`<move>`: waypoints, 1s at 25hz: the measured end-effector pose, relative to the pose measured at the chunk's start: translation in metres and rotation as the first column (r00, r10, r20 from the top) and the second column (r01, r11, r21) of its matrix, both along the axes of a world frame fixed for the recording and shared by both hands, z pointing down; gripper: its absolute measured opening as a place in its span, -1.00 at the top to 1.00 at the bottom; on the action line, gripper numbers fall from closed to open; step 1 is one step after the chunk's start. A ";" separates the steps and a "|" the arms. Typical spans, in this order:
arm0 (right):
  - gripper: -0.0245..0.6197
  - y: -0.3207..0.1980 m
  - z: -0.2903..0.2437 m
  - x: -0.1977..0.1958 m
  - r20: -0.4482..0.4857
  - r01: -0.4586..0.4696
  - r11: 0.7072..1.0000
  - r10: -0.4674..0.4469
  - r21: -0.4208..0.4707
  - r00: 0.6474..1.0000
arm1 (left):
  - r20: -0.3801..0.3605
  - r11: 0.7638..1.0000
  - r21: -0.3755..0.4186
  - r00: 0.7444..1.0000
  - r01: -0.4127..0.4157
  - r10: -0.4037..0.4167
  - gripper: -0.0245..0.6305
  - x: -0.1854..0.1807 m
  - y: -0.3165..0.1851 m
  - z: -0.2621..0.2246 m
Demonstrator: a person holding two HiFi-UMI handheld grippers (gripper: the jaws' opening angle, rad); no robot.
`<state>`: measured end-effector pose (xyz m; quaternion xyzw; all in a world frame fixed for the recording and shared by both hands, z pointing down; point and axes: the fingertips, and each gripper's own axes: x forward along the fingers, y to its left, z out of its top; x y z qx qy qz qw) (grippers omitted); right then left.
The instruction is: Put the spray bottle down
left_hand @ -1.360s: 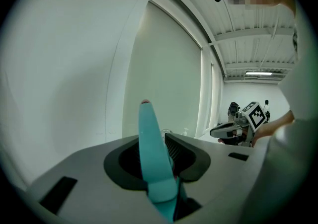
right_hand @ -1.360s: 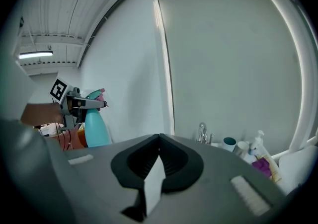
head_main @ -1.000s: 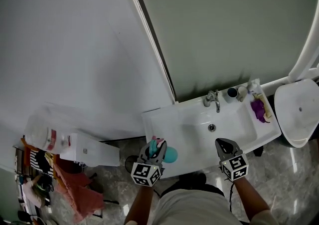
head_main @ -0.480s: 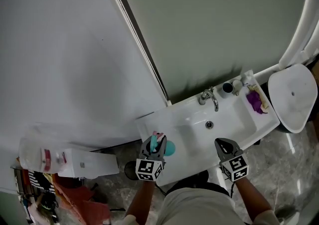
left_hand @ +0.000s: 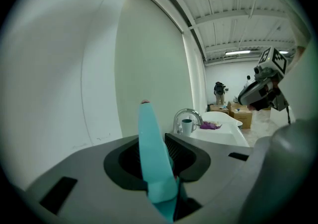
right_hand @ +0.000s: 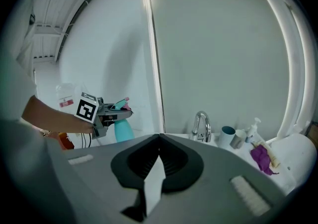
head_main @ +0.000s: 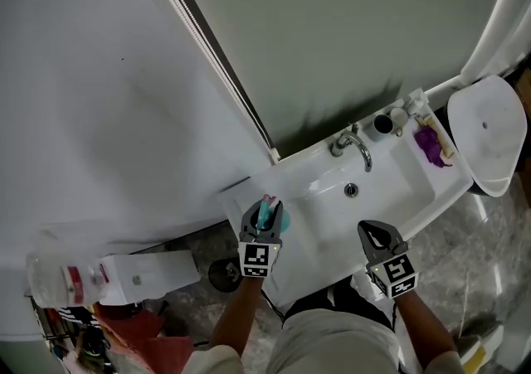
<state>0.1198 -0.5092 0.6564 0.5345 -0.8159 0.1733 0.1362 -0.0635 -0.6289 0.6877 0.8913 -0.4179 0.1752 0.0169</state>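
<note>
Since a second ago, the left gripper [head_main: 265, 216] has brought the spray bottle [head_main: 283, 220] lower over the sink [head_main: 319, 208] ledge. Its fingers clamp the teal head, with the body just beside them, likely for set-down. The right gripper [head_main: 375, 236] is closed on nothing.

The spray bottle [right_hand: 121, 129] is turquoise, with a rounded body and a pink tip on the nozzle. It is upright, held at its neck between the jaws of the left gripper [head_main: 263, 216], over the left end of the sink [head_main: 328, 206]. Whether its bottom touches the sink, I cannot tell.
</note>
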 end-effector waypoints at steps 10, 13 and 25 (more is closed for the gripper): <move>0.89 -0.025 0.032 -0.018 -0.004 -0.032 0.999 0.032 -0.036 0.999 | 0.095 0.999 0.004 0.995 -0.036 0.035 0.58 0.001 -0.056 0.079; 0.89 -0.029 0.038 -0.024 0.000 -0.042 0.998 0.043 -0.044 0.999 | 0.104 0.999 0.006 0.994 -0.032 0.032 0.58 0.001 -0.069 0.097; 0.89 -0.033 0.069 -0.029 -0.003 -0.059 0.993 0.059 -0.106 0.998 | 0.118 0.999 0.011 0.992 -0.032 0.031 0.58 0.010 -0.105 0.143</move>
